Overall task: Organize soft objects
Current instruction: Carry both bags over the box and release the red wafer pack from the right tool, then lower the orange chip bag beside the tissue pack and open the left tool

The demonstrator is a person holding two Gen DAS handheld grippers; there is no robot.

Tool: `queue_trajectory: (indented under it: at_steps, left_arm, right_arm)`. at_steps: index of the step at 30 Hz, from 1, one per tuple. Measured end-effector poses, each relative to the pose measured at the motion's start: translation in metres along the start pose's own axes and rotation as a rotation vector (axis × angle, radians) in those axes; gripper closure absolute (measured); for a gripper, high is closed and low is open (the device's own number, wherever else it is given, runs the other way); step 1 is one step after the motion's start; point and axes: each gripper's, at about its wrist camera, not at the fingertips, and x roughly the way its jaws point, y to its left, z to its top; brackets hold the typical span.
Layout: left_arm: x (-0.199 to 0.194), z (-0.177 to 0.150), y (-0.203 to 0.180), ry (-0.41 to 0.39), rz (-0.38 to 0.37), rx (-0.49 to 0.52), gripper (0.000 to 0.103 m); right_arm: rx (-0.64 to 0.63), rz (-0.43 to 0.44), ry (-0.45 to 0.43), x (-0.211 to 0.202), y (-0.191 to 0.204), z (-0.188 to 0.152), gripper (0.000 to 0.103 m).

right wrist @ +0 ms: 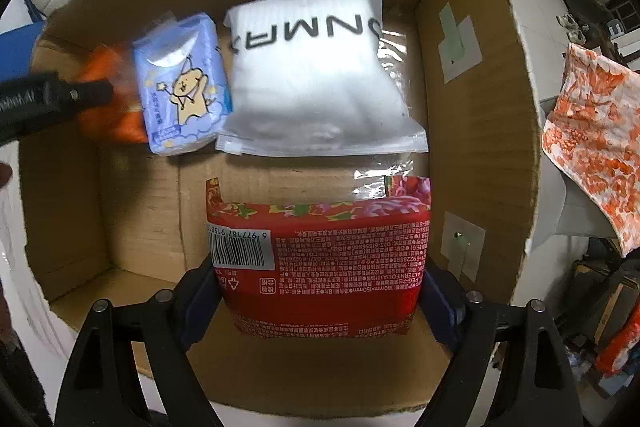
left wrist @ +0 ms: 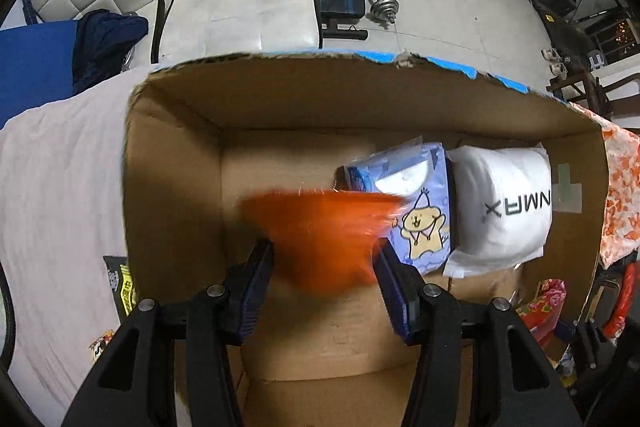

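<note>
My right gripper (right wrist: 320, 291) is clamped on the red pack (right wrist: 320, 259) over the cardboard box (right wrist: 476, 87). Left gripper (left wrist: 324, 267) looks spread, the blurry orange thing (left wrist: 320, 231) maybe dropping free. It could land crooked against the blue tissue pack (left wrist: 416, 215).

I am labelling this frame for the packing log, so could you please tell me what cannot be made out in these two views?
- Orange object, left wrist view: motion-blurred; its type and the left gripper's hold unclear.
- Red pack, right wrist view: sides hidden by right gripper fingers.
- White pouch lettering: cut off by folds.
- Cardboard box floor: partly covered.
</note>
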Motion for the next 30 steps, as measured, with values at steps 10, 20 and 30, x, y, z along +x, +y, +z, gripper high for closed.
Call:
queue_trajectory:
  at_steps: [10,20,30]
  left_arm:
    - [-0.014,0.01,-0.002,-0.038,0.005,0.013,0.038]
    - [-0.055,-0.013,0.008,-0.132,0.01,-0.009,0.009]
    - [-0.097,-0.081,0.006,-0.208,-0.014,-0.009,0.009]
  right_arm:
    - [0.015,-0.022,0.019,0.01,-0.003,0.004,0.0]
    - [0.037,-0.015,-0.034,-0.016,-0.017,-0.007,0.0]
    - [0.05,-0.025,-0.143,-0.06,-0.009,-0.03,0.0]
